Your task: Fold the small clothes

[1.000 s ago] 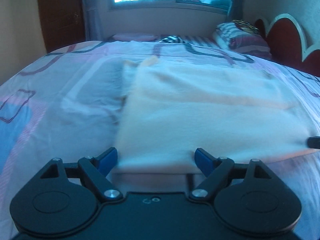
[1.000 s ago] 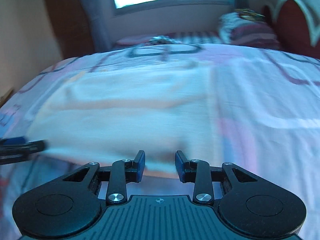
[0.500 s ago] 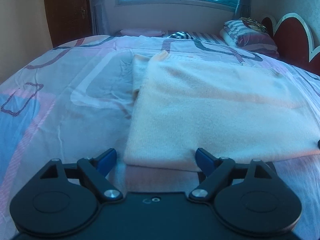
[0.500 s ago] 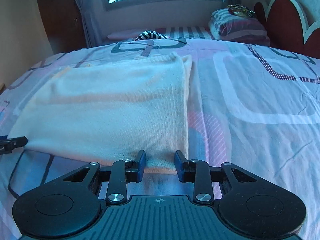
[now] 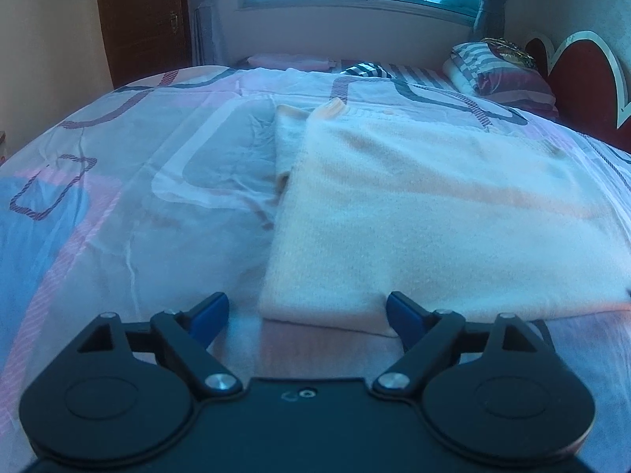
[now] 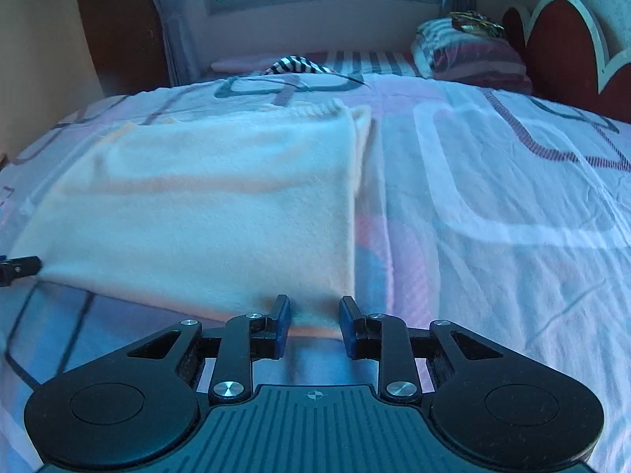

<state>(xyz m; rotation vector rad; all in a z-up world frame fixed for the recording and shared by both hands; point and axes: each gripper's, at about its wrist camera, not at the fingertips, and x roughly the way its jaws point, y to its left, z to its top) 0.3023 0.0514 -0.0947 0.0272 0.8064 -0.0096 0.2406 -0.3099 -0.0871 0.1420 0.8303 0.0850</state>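
Observation:
A cream knitted garment (image 5: 434,205) lies folded flat in a rectangle on the patterned bedsheet (image 5: 118,216). My left gripper (image 5: 305,313) is open wide, low over the sheet, with the garment's near left corner between its blue fingertips. In the right wrist view the same garment (image 6: 205,205) spreads to the left. My right gripper (image 6: 315,321) stands at its near right corner with a narrow gap between the jaws. The cloth's edge lies flat in that gap, unpinched. The left gripper's fingertip (image 6: 19,270) shows at the garment's far left edge.
Striped pillows (image 5: 501,75) are stacked against a red headboard (image 5: 583,79) at the back right. A black-and-white striped cloth (image 6: 294,65) lies near the far edge of the bed below the window. A dark wooden door (image 5: 142,19) stands at the back left.
The views were blurred a second ago and are steady now. The right jaws have narrowed a little. The garment lies as before.

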